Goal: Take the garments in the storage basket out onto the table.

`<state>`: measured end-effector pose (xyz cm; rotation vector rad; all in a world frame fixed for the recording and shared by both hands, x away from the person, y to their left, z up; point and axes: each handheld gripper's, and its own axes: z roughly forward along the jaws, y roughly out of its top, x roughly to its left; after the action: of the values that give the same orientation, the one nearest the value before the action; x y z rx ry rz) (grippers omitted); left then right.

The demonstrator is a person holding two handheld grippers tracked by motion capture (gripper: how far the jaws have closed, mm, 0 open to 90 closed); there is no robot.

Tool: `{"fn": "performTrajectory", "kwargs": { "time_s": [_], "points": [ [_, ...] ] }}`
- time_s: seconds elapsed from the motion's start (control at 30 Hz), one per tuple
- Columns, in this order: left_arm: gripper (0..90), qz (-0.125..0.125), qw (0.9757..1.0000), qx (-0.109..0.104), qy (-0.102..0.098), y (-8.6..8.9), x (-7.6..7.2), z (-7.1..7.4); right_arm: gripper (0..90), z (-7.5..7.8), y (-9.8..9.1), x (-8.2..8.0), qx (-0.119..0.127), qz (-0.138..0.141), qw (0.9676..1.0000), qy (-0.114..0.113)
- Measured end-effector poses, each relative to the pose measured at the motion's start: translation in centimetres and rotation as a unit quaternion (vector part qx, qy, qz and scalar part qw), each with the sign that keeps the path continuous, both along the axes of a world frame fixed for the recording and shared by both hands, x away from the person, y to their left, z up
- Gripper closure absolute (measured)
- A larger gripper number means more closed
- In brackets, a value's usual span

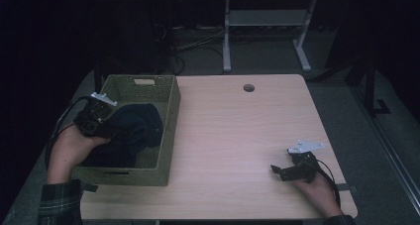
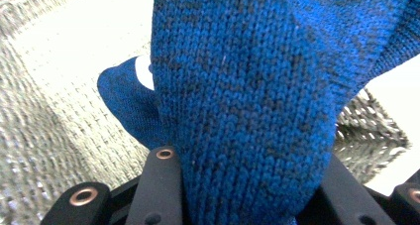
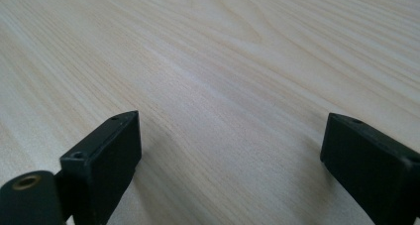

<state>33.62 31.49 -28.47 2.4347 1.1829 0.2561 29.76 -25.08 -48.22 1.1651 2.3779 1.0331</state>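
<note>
Left gripper (image 1: 110, 128) clamped on blue knitted garment (image 2: 247, 101), a thick fold bunched between its jaws over the woven basket (image 1: 171, 116) at table's (image 1: 237, 136) left end. Right gripper (image 1: 278, 171) low over bare tabletop, well apart, jaws spread wide, holding nothing.

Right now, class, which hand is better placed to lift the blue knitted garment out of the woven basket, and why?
Left. The left gripper is already shut on the blue knitted garment over the woven basket. The right gripper rests open on the table, far from the basket, with nothing between its jaws.
</note>
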Motion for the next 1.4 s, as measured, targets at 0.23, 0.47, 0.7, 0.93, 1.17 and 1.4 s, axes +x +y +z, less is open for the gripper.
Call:
{"fn": "performTrajectory", "kwargs": {
  "time_s": [0.23,0.47,0.7,0.93,1.17,1.4],
  "points": [
    [67.1,-0.007,0.9998,-0.004,-0.016,-0.4,-0.3,2.3,8.4,0.0,0.0,0.0,0.000,-0.001,1.0000,0.000],
    [67.3,-0.018,0.9993,-0.011,-0.030,-1.5,-0.4,4.5,8.4,0.0,0.0,0.0,0.000,-0.001,1.0000,0.000],
    [67.6,-0.035,0.9982,-0.024,-0.042,-2.7,-0.2,6.2,8.4,0.0,0.0,0.0,0.000,-0.001,1.0000,0.000],
    [67.7,-0.053,0.9971,-0.022,-0.050,-4.9,0.2,7.6,8.4,0.0,0.0,0.0,0.000,-0.001,1.0000,0.000],
    [67.7,-0.078,0.9952,-0.023,-0.054,-7.3,0.7,8.5,8.4,0.0,0.0,0.0,0.000,-0.001,1.0000,0.000],
    [67.7,-0.101,0.9931,-0.022,-0.056,-9.5,1.2,9.1,8.4,0.0,0.0,0.0,0.000,-0.001,1.0000,0.000]
  ]
}}
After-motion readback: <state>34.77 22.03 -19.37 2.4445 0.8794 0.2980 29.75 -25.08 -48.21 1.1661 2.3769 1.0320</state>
